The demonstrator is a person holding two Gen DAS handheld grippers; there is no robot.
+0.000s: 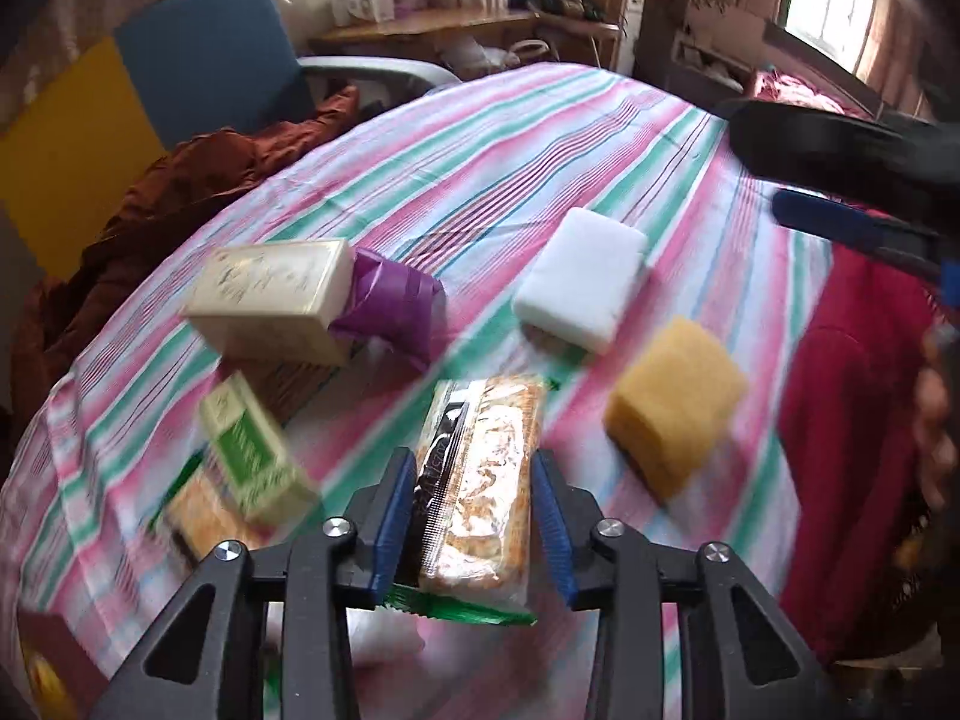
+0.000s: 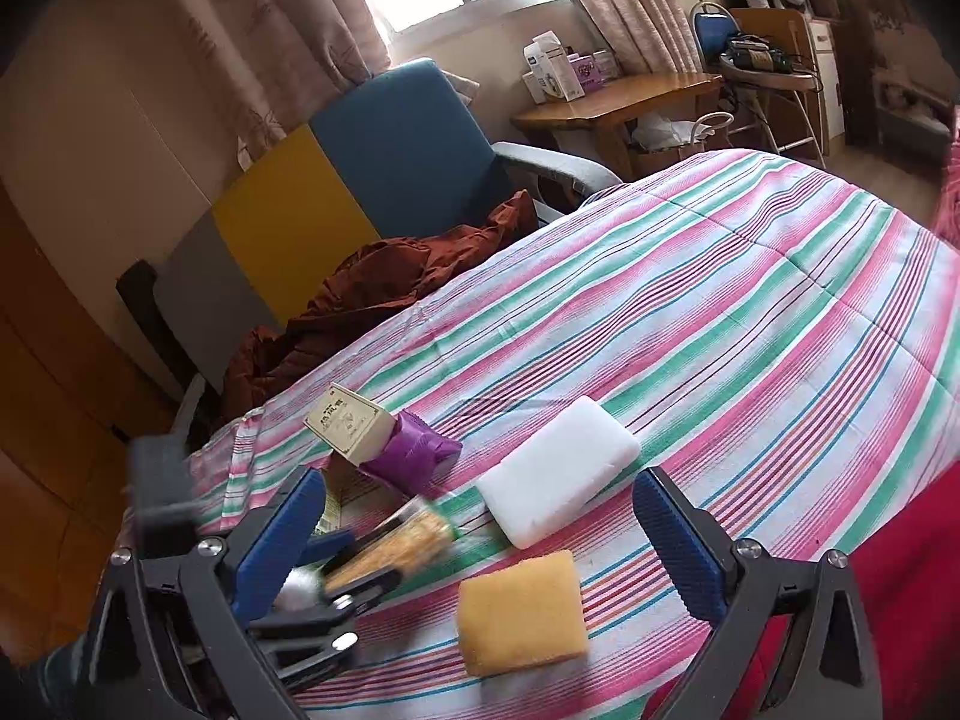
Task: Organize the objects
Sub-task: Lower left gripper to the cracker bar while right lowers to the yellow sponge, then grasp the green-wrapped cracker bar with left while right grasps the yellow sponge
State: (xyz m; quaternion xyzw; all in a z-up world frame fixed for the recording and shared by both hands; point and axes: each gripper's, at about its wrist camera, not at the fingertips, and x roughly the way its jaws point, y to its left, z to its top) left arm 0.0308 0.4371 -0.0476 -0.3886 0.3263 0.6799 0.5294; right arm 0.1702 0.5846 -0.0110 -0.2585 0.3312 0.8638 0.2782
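Left tool on snack packet; right tool spread above striped bed.

Left wrist view: left tool [image 1: 474,516] has both blue pads against the sides of a clear biscuit packet [image 1: 486,480], held over the striped bedspread [image 1: 480,150]. Cream box [image 1: 270,300] leans on a purple packet [image 1: 390,306]; green box [image 1: 255,456] blurred at left; white block [image 1: 579,297] and yellow sponge [image 1: 675,402] at right.
Right wrist view: right tool [image 2: 480,546] is spread wide, holding nothing, with the yellow sponge [image 2: 522,612] between its fingers and the white block [image 2: 558,468] just beyond it.
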